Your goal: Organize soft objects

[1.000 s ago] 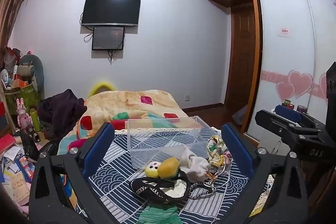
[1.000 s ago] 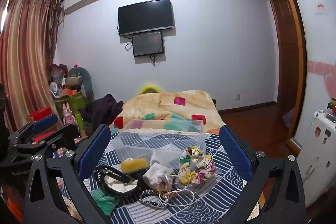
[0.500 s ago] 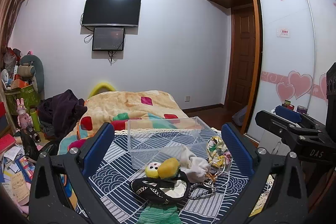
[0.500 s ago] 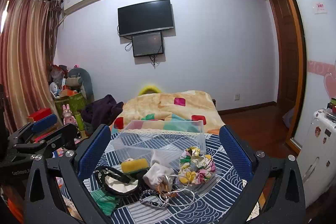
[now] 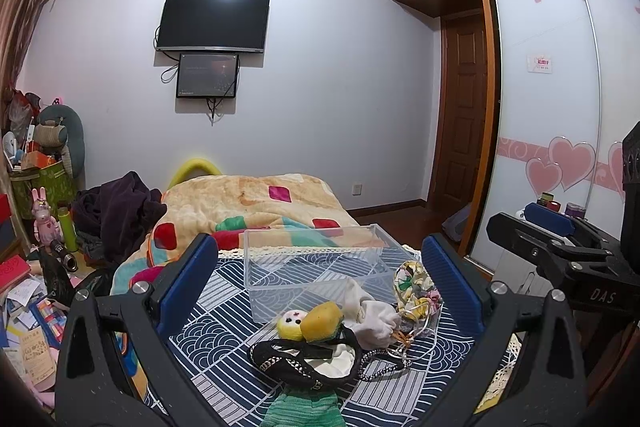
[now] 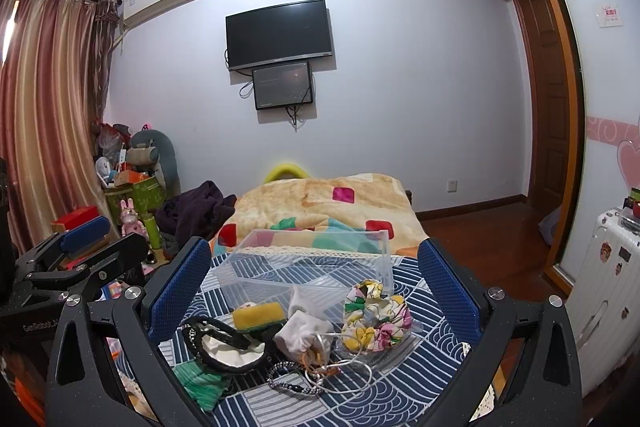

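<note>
A clear plastic box [image 5: 316,267] [image 6: 308,271] stands empty on a blue patterned cloth [image 5: 224,363]. In front of it lies a pile: a yellow sponge [image 5: 322,317] [image 6: 258,315], a white sock [image 5: 372,315] [image 6: 304,331], a floral scrunchie [image 5: 412,283] [image 6: 376,315], a black-trimmed white piece [image 5: 308,363] [image 6: 228,343], a green knit cloth [image 5: 304,411] [image 6: 200,383] and thin cords [image 6: 320,375]. My left gripper [image 5: 320,291] is open and empty, above the pile. My right gripper [image 6: 316,291] is open and empty too, and shows at the right in the left wrist view [image 5: 560,251].
Behind the table is a bed with an orange patchwork blanket [image 5: 256,203] and dark clothes [image 5: 116,211]. Clutter and boxes fill the floor at left [image 5: 28,287]. A white suitcase [image 6: 604,287] and a sliding wardrobe stand at right. My left gripper's body sits at left in the right wrist view [image 6: 80,259].
Both views have shifted only slightly; the objects and open jaws stand as before.
</note>
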